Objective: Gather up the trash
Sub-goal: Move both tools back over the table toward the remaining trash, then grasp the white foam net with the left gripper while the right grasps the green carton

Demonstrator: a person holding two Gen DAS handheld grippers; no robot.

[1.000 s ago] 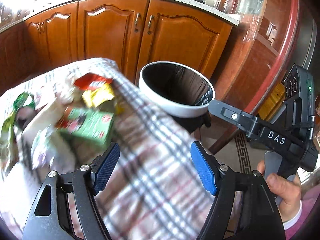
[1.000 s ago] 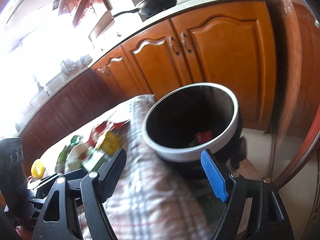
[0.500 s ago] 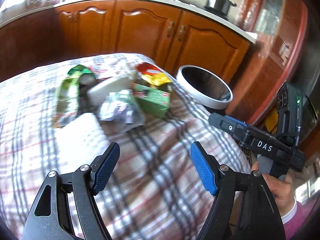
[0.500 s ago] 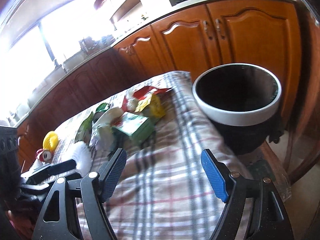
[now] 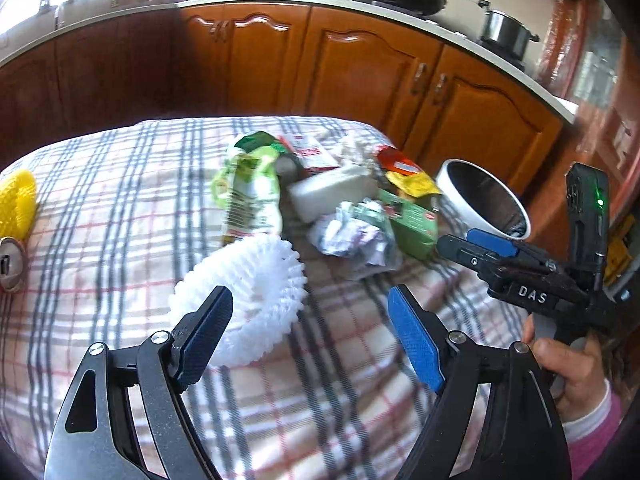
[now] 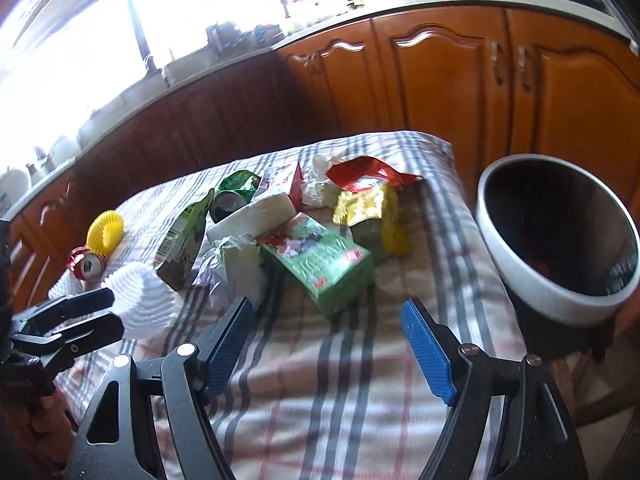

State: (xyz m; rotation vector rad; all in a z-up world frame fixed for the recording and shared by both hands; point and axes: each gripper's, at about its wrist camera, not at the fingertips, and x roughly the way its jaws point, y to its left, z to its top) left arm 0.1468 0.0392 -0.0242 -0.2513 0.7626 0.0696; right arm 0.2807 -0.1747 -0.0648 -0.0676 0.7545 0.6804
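Observation:
Trash lies in a heap on the plaid tablecloth (image 5: 120, 208): a green carton (image 6: 320, 258), crumpled paper (image 5: 352, 232), a white foam block (image 5: 332, 192), a green-white bag (image 5: 248, 196), and red and yellow wrappers (image 6: 368, 188). A white foam net (image 5: 248, 296) lies just ahead of my left gripper (image 5: 308, 328), which is open and empty. My right gripper (image 6: 326, 336) is open and empty, just short of the green carton. The white-rimmed bin (image 6: 560, 240) stands off the table's right edge.
A yellow foam net (image 6: 106, 230) and a red can (image 6: 88, 266) lie at the table's left. Wooden cabinets (image 5: 360, 68) run behind the table. The right gripper shows in the left wrist view (image 5: 492, 248), the left one in the right wrist view (image 6: 76, 320).
Both views have swung left from the bin onto the table. The trash heap now sits ahead of both grippers, and the bin has shifted to the right edge. Both grippers stay open.

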